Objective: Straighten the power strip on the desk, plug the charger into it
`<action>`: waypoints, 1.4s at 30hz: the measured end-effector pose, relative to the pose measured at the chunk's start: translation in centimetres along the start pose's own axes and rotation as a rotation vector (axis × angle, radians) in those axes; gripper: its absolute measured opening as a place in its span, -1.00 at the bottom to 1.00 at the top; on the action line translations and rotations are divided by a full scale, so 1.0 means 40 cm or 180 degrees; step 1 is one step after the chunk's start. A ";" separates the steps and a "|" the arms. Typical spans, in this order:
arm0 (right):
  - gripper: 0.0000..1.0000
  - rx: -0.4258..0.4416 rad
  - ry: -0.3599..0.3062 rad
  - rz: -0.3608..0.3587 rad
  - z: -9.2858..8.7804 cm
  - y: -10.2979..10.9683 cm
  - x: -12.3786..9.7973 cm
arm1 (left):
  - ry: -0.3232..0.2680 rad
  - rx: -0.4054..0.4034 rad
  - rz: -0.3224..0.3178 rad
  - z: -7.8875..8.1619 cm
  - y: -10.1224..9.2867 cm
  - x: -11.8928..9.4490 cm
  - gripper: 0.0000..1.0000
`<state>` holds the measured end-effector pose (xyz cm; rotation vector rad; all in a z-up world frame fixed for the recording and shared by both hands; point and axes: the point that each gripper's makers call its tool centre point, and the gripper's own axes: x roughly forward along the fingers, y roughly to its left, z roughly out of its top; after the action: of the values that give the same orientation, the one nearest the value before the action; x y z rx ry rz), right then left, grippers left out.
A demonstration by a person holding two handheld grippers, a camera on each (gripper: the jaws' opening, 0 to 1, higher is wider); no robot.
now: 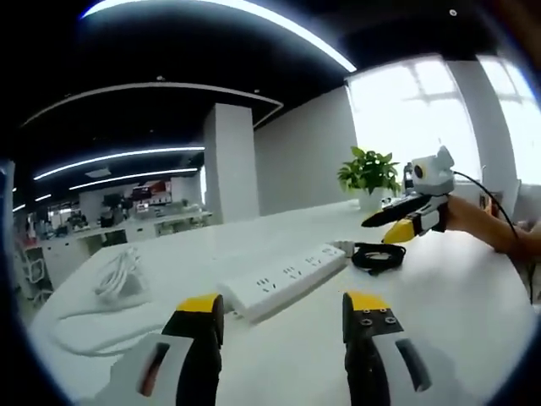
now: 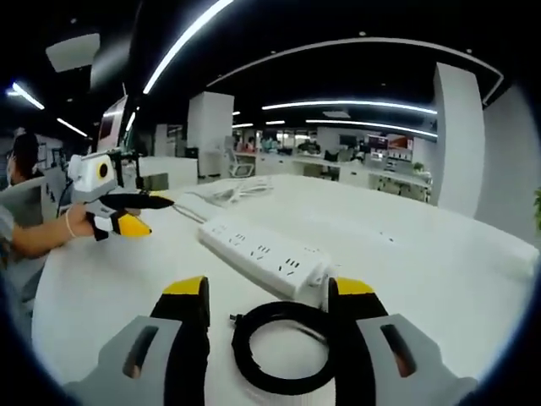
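Two grippers hover over a white counter point(image 1: 439, 313), jaws wide apart, empty. Power strip point(image 1: 287, 279) lies askew at twelve o'clock; black coiled cable point(image 2: 283, 347) sits between right gripper point(image 2: 270, 313) jaws. Left gripper point(image 1: 283, 317) should square it gently.

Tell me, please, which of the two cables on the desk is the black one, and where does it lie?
The black coiled cable lies at the power strip's end, just ahead of the right gripper; the white cable lies loose beyond the strip's other end.

You're in an open-plan office: rows of desks with monitors point(image 2: 372, 161) behind a white pillar point(image 1: 230, 161), strip ceiling lights point(image 2: 347, 105) (long curved ones), a potted plant point(image 1: 369, 173).
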<state>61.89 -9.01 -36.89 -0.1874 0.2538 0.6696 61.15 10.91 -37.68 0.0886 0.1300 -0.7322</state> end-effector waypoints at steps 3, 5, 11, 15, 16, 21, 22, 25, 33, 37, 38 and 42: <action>0.14 -0.0045 0.0140 0.0062 -0.019 0.013 0.002 | 0.0008 0.0035 -0.0027 -0.002 -0.008 0.001 0.15; 0.13 -0.0053 0.0180 0.0091 -0.025 0.020 0.002 | 0.0013 0.0051 -0.0029 -0.003 -0.010 0.001 0.15; -0.02 0.0080 0.0206 0.0127 -0.026 0.033 0.004 | 0.0023 0.0042 -0.0024 -0.006 -0.009 -0.001 0.14; 0.04 -0.0015 0.0401 0.0112 -0.047 0.035 0.003 | 0.0000 0.0020 -0.0047 -0.003 -0.015 -0.003 0.14; 0.04 -0.0043 0.0463 0.0108 -0.055 0.033 0.002 | 0.0003 0.0029 -0.0044 -0.003 -0.014 -0.002 0.14; -0.02 -0.0068 0.0628 0.0160 -0.079 0.040 -0.001 | 0.0007 0.0031 -0.0053 -0.004 -0.015 -0.002 0.15; -0.02 -0.0079 0.0633 0.0160 -0.079 0.041 -0.001 | 0.0010 0.0034 -0.0054 -0.004 -0.016 -0.003 0.14; -0.04 -0.0092 0.0682 0.0185 -0.084 0.047 -0.003 | 0.0021 0.0038 -0.0056 -0.006 -0.017 -0.003 0.14; -0.08 -0.0114 0.0837 0.0250 -0.101 0.056 -0.009 | 0.0065 0.0051 -0.0061 -0.015 -0.020 0.001 0.14; -0.09 -0.0063 0.0883 0.0355 -0.106 0.069 -0.008 | 0.0082 0.0019 -0.0101 -0.019 -0.027 0.004 0.14; -0.09 -0.0070 0.0917 0.0345 -0.107 0.068 -0.008 | 0.0078 0.0013 -0.0112 -0.018 -0.029 0.004 0.14; -0.10 -0.0086 0.0928 0.0341 -0.102 0.071 -0.008 | 0.0094 0.0055 -0.0123 -0.019 -0.034 0.004 0.14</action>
<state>59.15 -8.05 -40.94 -0.2993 0.5375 0.7519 60.31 9.89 -38.49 0.1137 0.1539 -0.7710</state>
